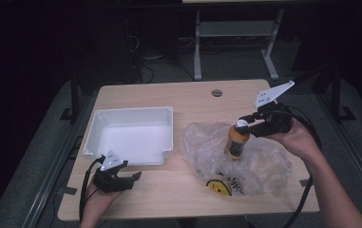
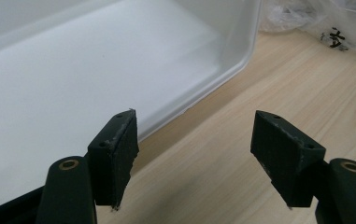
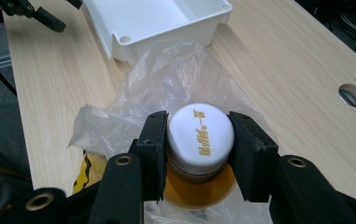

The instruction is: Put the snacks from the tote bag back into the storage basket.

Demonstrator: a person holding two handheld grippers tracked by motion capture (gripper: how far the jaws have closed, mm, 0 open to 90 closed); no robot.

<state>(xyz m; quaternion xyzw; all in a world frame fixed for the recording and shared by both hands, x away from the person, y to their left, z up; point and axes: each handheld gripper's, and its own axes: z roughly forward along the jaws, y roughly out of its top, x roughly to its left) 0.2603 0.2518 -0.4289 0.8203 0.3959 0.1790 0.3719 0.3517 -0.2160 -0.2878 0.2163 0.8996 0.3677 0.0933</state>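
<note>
An orange bottle with a white cap hangs above a crumpled clear plastic bag on the table's right half. My right gripper is shut on the bottle's cap, its two pads pressing the cap from both sides. Near the front left edge my left gripper rests open, nothing between its fingers. It points at the front wall of a white tray, which stands empty on the left half. A yellow item lies in the bag's near end.
A round cable hole sits in the wooden tabletop at the back middle. Table legs and cables stand on the floor beyond the far edge. Bare wood lies between the tray and the bag.
</note>
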